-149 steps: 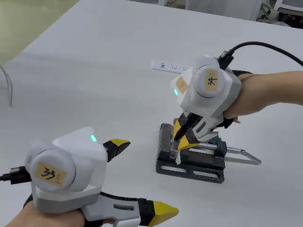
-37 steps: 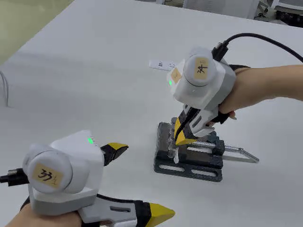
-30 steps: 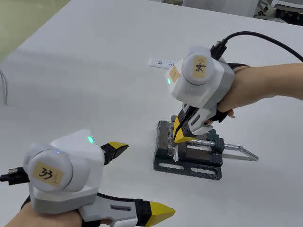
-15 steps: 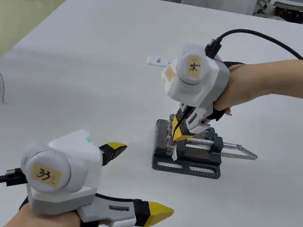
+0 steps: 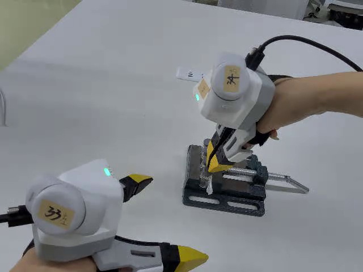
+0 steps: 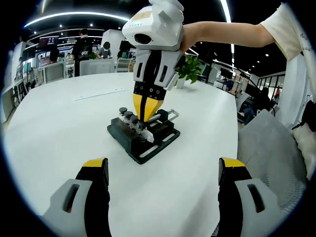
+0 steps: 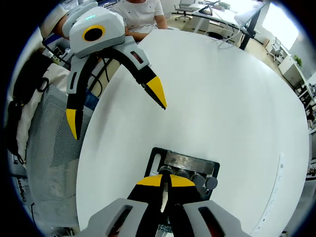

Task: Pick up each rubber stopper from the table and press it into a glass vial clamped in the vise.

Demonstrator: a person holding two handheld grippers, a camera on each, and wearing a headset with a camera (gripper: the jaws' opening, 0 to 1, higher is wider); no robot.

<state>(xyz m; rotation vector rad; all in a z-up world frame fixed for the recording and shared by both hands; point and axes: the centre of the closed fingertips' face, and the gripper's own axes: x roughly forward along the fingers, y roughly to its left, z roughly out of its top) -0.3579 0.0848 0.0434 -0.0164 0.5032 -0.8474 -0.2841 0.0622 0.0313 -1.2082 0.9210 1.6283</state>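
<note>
Two grippers are at work over the white table (image 5: 113,85). The left gripper (image 5: 164,221) hovers low at 7 o'clock in the head view, its jaws spread wide with nothing between them. The right gripper (image 5: 214,164) points straight down at the black vise (image 5: 227,199), which stands on the table at 4 o'clock. Its yellow tips are pinched together just over a glass vial (image 5: 205,181) at the vise's 9 o'clock end. I cannot tell whether a stopper is caught between them. In the left gripper view, dark round stoppers (image 6: 129,116) sit in a row along the vise's clamp. A white power strip (image 5: 187,73) lies at 12 o'clock.
</note>
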